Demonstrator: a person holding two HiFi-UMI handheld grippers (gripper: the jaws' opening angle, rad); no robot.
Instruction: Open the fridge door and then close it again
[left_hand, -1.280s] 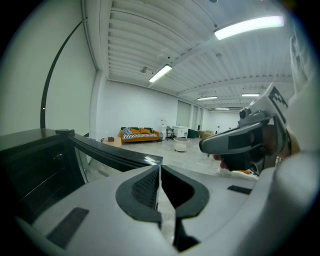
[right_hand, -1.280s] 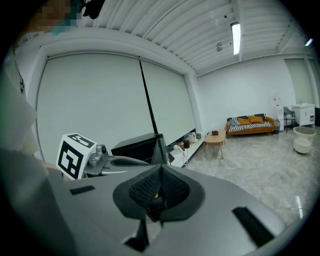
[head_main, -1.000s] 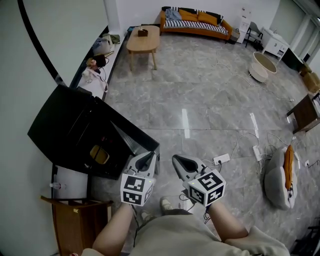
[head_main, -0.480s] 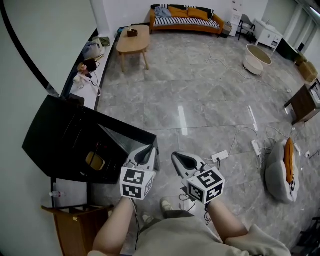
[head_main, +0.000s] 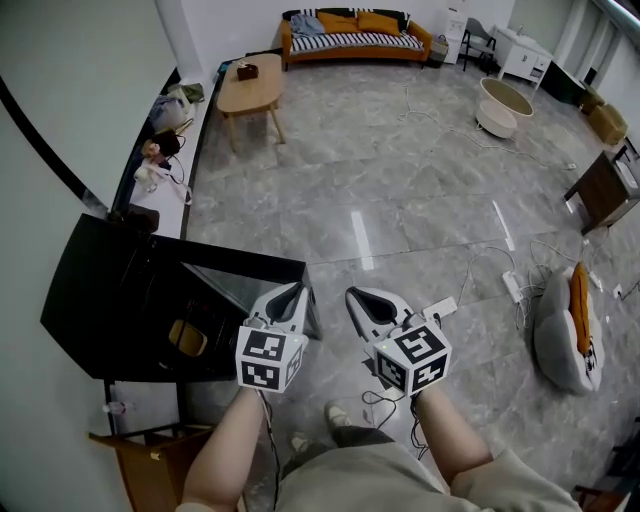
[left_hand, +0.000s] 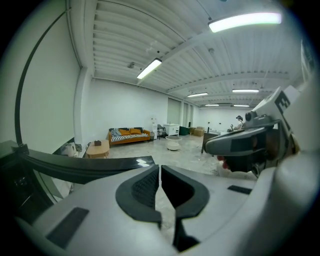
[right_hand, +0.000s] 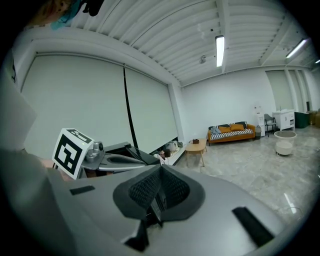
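Both grippers are clamped shut and empty: the left gripper (head_main: 292, 296) shows only a hairline slit between its pads, and the right gripper (head_main: 361, 300) has its pads pressed together. They are held side by side, close but apart, pointing forward and slightly down, with their marker cubes turned up. Two bare forearms (head_main: 225, 445) reach in from the bottom of the head view and are bent outward at the elbows. The black fridge (head_main: 115, 290) stands against the wall on the person's left. A corner of its door (head_main: 250, 285) lies just beside the left gripper's tip; contact cannot be judged. Beyond, across the grey tiled floor (head_main: 400, 200), are a wooden coffee table (head_main: 250, 85) and an orange sofa (head_main: 355, 25).
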